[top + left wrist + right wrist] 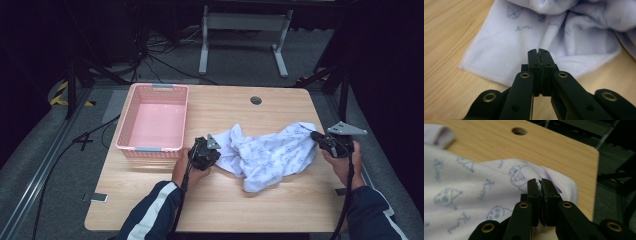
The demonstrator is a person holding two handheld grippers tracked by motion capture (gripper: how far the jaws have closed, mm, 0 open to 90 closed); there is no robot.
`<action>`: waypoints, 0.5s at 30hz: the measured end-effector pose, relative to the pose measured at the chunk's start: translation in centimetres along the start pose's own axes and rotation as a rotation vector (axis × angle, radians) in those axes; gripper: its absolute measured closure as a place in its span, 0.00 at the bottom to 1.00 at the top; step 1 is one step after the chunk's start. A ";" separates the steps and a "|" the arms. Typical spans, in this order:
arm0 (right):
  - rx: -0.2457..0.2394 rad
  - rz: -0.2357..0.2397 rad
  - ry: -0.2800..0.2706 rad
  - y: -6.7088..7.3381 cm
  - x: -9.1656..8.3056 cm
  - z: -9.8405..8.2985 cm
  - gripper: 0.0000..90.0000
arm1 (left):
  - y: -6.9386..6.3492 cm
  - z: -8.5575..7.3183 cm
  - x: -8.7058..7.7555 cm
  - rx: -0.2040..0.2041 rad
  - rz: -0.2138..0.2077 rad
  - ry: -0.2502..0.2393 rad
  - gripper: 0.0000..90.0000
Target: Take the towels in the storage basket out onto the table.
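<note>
A white towel (270,155) printed with small blue drawings lies crumpled across the middle of the wooden table (225,210). My left gripper (218,153) is at the towel's left edge. In the left gripper view its jaws (539,51) are shut, with the hem of the towel (499,50) pinched between them. My right gripper (314,135) is at the towel's right end. In the right gripper view its jaws (539,181) are shut on a fold of the towel (474,185), which is raised a little off the table.
A pink plastic basket (152,148) stands empty at the table's back left, close to my left hand. A round cable hole (256,100) sits near the far edge. The table's right edge (594,182) runs just beyond my right gripper. Cables and a desk frame lie on the floor behind.
</note>
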State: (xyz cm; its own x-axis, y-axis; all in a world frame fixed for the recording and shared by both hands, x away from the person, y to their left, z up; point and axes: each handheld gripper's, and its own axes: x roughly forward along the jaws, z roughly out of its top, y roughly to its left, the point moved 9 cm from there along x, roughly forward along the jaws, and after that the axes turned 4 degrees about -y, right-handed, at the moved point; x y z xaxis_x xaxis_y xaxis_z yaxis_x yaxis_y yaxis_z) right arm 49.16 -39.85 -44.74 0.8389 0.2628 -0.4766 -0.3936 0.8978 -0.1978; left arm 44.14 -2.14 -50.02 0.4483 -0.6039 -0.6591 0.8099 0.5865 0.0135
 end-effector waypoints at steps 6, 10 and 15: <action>0.041 -0.076 0.023 -2.5 0.3 -0.8 0.96 | -2.1 -3.9 -4.8 0.001 -0.011 0.022 0.99; 0.031 -0.116 0.048 -3.3 0.9 -1.0 0.95 | -2.2 -6.2 -6.6 -0.007 0.013 0.046 0.99; 0.032 -0.158 0.076 -4.7 1.5 -1.8 0.95 | -1.1 -9.1 -9.1 -0.056 0.072 0.075 0.99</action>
State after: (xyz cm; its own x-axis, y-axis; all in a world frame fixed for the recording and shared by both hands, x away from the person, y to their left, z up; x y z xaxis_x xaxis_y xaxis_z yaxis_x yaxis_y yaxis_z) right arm 51.62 -44.25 -46.07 0.8582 0.0910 -0.5052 -0.2457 0.9369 -0.2486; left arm 35.70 7.61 -50.88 0.4731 -0.5182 -0.7125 0.7532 0.6575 0.0219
